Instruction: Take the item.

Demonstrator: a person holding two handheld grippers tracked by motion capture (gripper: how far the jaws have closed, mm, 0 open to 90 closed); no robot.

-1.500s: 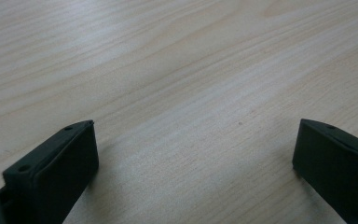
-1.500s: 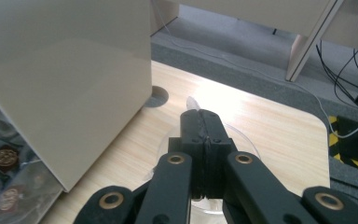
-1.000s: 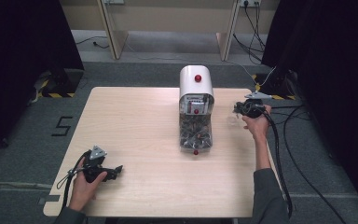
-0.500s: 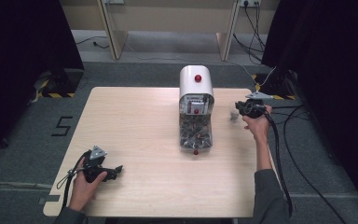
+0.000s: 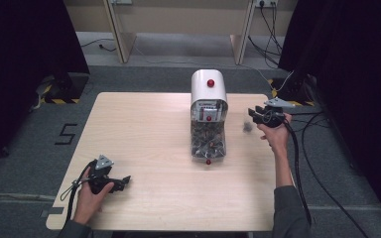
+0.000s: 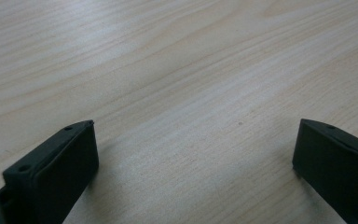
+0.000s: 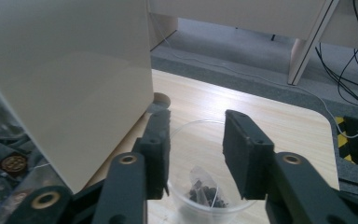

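A white dispenser [image 5: 209, 87] with a red knob stands at the table's middle back, and its clear front bin [image 5: 208, 141] holds several dark packets. In the right gripper view its white side [image 7: 65, 84] is close on the left. My right gripper [image 5: 254, 115] is just right of it, shut on a small clear cup [image 5: 246, 127]. The right gripper's jaws [image 7: 196, 126] press the sides of the cup [image 7: 200, 186], which holds a pyramid tea bag [image 7: 205, 186]. My left gripper [image 5: 124, 181] rests open on the table's near left, with bare wood between its jaws [image 6: 196, 126].
The light wooden table [image 5: 144, 129] has wide bare areas left of the dispenser. A small red piece [image 5: 208, 161] sits at the bin's front end. Cables [image 5: 302, 163] trail off the right edge. Desk legs and dark curtains stand beyond the table.
The clear cup in the right gripper has come into sight and shifted slightly left and toward me, beside the dispenser. The left gripper has stayed put.
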